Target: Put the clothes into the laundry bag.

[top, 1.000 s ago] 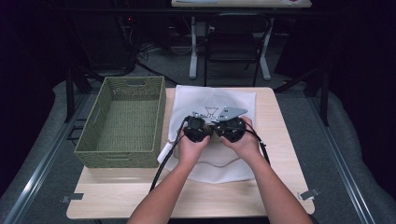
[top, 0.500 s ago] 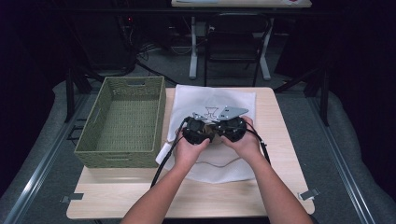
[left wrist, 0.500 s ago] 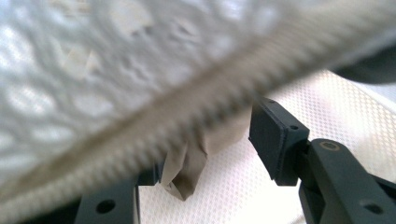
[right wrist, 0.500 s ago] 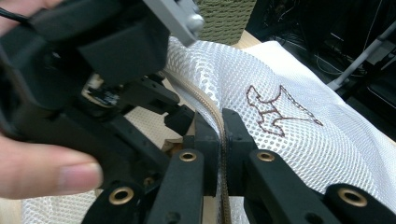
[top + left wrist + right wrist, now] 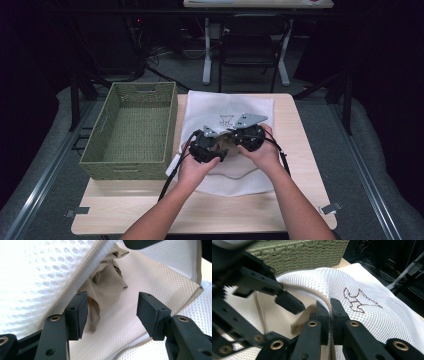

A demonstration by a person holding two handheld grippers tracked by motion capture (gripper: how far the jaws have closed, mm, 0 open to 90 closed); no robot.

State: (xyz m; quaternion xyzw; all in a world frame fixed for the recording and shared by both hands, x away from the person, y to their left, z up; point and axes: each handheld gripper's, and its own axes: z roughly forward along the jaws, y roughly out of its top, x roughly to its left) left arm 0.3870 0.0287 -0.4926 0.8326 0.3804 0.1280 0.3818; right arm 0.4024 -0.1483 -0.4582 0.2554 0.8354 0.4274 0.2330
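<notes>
High view: mesh bag (image 5: 227,107) long axis runs away, mouth nearest | right gripper (image 5: 330,312) pinches rim | left gripper (image 5: 112,312) fingers wide

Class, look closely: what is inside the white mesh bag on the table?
Inside the white mesh bag lies a crumpled beige cloth, seen through the opening that the right claw holds up by its edge. The left claw is open at the mouth. Anything deeper is covered.

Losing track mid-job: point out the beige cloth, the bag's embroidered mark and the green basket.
Crumpled beige cloth (image 5: 107,282), left gripper view, its middle.
Brown embroidered mark (image 5: 359,302), right gripper view, its centre.
Green woven basket (image 5: 95,145), high view, left wall.
</notes>
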